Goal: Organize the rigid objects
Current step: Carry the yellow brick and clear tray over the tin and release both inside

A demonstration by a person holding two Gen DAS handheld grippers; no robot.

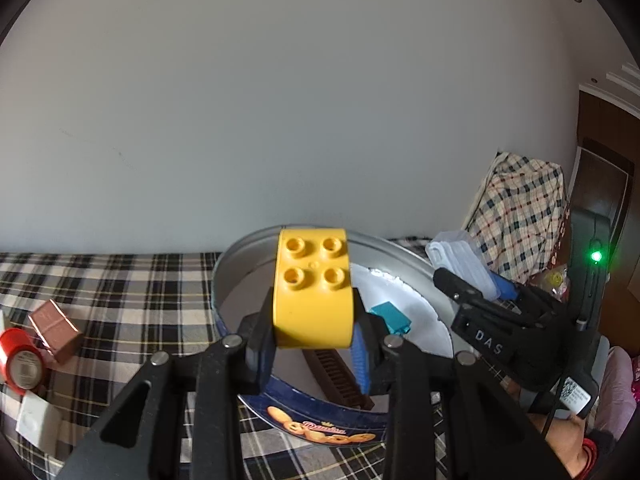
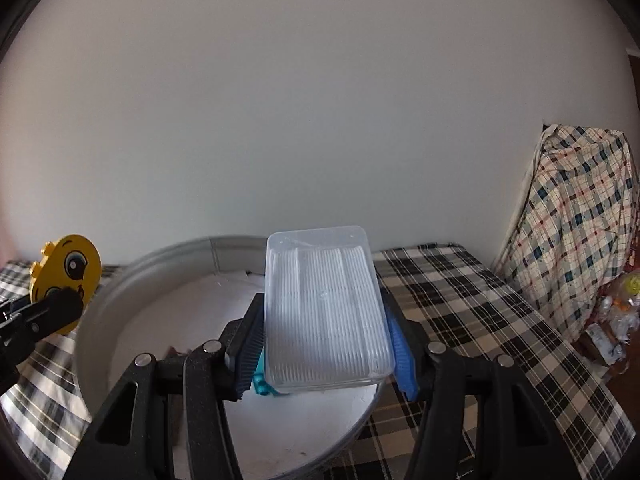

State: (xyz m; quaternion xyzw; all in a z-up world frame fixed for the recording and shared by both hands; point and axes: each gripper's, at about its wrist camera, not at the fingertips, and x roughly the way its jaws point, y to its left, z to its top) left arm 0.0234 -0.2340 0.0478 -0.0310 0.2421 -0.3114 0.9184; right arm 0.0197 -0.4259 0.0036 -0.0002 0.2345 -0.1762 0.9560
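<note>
Two tools each carry something above a round metal tin (image 1: 240,256) that sits on a bed covered in a black-and-white plaid sheet (image 1: 120,280). The left tool (image 1: 314,336) is clamped on a yellow studded block (image 1: 312,292), studs facing the camera; from the right wrist view its side shows a printed cartoon face. The right tool (image 2: 326,344) grips a clear plastic box (image 2: 326,312) of white ribbed contents by its long sides, held over the tin's right half. Inside the tin lie a teal brick (image 1: 390,318) and a brown comb (image 1: 338,376) on white paper. Left of the tin on the sheet rest a brown box (image 1: 56,330), a red cylinder (image 1: 18,360) and a white block (image 1: 38,424).
</note>
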